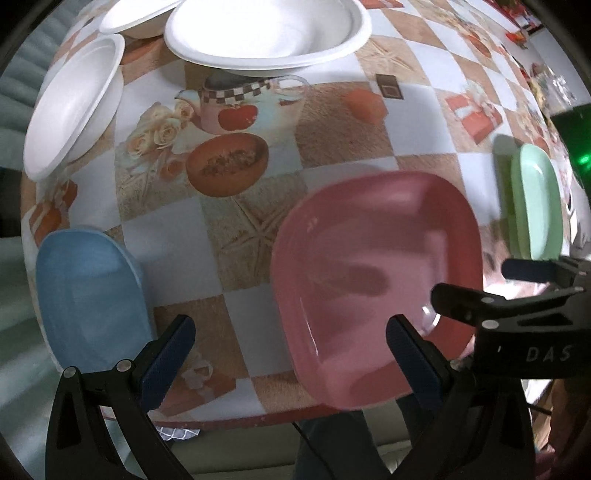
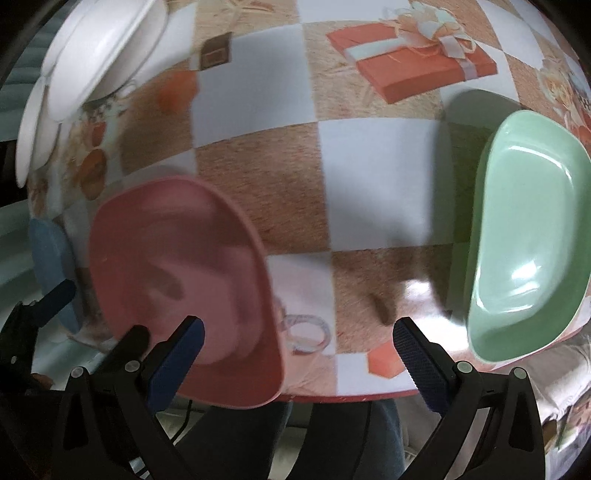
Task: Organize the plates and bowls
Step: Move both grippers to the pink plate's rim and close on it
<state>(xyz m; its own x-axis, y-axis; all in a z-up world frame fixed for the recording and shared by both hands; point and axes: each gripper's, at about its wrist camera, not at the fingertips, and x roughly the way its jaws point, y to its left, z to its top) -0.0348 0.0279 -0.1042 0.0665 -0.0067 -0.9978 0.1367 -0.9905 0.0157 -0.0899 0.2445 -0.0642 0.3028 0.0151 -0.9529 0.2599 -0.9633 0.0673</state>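
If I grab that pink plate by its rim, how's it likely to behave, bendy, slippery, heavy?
The pink plate looks like thin, slightly see-through plastic, so it is probably light and may flex a little under a rim pinch. Its glossy surface could be slippery. It overhangs the table edge, so a downward push on the near rim might tip it off.

Bright overhead light, glare on the white bowls [image 1: 266, 33], motion blur, strong fisheye bending at edges.

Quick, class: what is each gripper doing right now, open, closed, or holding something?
Left gripper: jaws open, holding nothing.
Right gripper: jaws open, holding nothing.
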